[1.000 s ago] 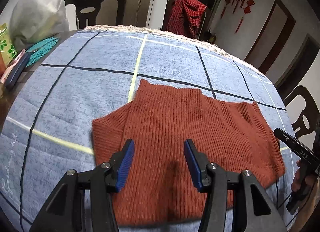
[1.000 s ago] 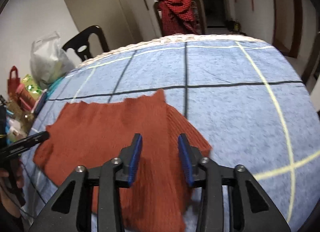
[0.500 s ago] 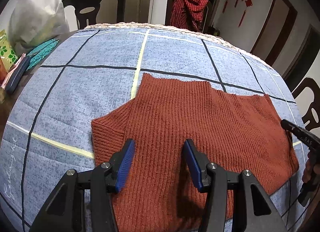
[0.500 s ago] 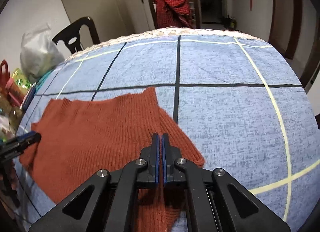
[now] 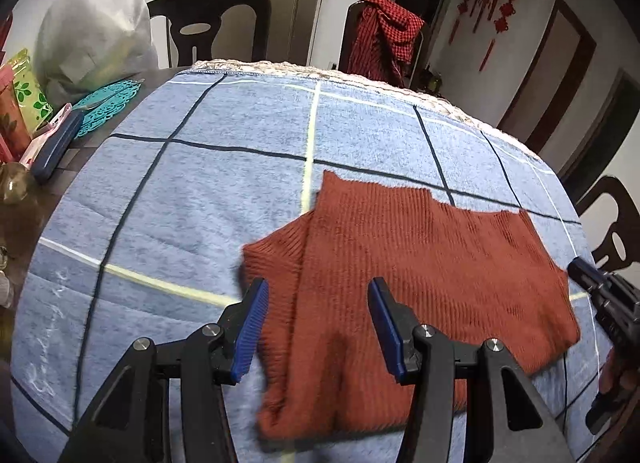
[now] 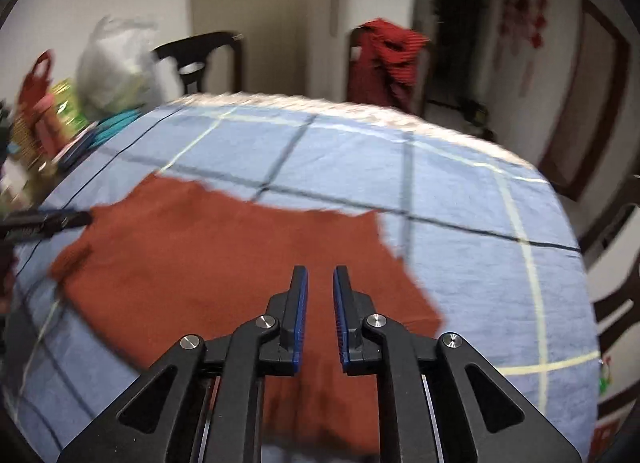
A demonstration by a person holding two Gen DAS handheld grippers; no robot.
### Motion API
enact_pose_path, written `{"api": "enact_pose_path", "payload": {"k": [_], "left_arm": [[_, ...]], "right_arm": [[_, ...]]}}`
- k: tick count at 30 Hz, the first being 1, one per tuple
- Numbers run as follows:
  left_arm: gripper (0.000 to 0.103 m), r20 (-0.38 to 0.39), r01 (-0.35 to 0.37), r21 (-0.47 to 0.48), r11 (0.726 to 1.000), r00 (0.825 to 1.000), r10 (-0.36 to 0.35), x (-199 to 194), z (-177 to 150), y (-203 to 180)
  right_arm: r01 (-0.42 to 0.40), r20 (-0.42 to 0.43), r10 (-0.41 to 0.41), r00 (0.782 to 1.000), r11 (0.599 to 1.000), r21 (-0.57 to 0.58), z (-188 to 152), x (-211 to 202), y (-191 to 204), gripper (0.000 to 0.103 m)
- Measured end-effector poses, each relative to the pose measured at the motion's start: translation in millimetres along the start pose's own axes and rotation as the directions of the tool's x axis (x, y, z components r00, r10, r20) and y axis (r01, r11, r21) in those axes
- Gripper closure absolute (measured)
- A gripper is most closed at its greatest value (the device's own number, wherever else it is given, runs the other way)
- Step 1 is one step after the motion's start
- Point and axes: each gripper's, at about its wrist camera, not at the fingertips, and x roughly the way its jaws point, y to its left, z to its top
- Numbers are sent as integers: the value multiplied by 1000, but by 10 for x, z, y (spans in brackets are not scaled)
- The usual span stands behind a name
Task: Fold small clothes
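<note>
Whereas half a second ago the right tongs (image 6: 319, 303) were pinched together, they now stand slightly apart, left tongs (image 5: 318, 327) wide apart, sweater (image 5: 420, 283) lying flat beneath both, apparently released, sleeve fold done.

**No legible text**

Pale cursive embroidery on the blue checked cloth (image 5: 48, 347) near its left edge, letters too distorted to read. Green leaf-print packets (image 5: 30, 91) at far left show no readable label. Right wrist view blurred
</note>
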Motion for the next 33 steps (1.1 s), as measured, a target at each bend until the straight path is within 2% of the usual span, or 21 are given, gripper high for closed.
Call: {"api": "enact_pose_path", "payload": {"k": [3,6,9,11,14,15,19,22,25,28,29,31,33], "left_arm": [[48,-6,-11,2,1000,1000,11,-27,-56,115],[48,-29,16,-22,1000,999,-16,-25,-97,260],[48,-46,30,-44,999,998,-32,-24,-88,411],[45,-45,35,-47,998,998,-37,-52,-72,490],[41,-51,92,-61,994,994,-95,-86,-36,602],[40,-55,108,-70,992,992,-112,-92,-23,644],[36,-69,146,-76,986,986,-151,-96,3,776],[29,-87,160,-91,983,982,-168,-70,22,869],[28,-87,161,-87,983,982,-169,-58,35,941],[28,-97,193,-105,976,974,-203,8,74,1007],[28,-101,198,-113,974,973,-210,27,87,1028],[28,-112,227,-121,966,964,-241,85,116,1045],[28,-120,225,-117,967,964,-239,125,138,1043]], "right_arm": [[47,-52,-49,997,998,-48,-118,158,165,90],[61,-122,-64,990,998,-30,-234,284,185,90],[73,-113,-76,991,997,-32,-249,200,268,90],[32,-77,-36,996,998,-59,-213,99,430,86],[-58,-39,54,998,993,-98,-164,14,729,64],[-88,-29,85,996,990,-109,-142,-9,827,60],[-189,0,191,982,972,-142,-92,-26,1191,59],[-227,-20,228,973,950,-215,-95,53,1486,58],[-260,-42,258,965,928,-266,-124,124,1722,58],[-332,-75,324,943,905,-267,-158,174,1925,57],[-340,-82,331,940,899,-276,-162,202,1981,55],[-332,-85,322,943,889,-314,-200,216,2126,42],[-317,-85,307,948,882,-349,-222,251,2251,41]]}}
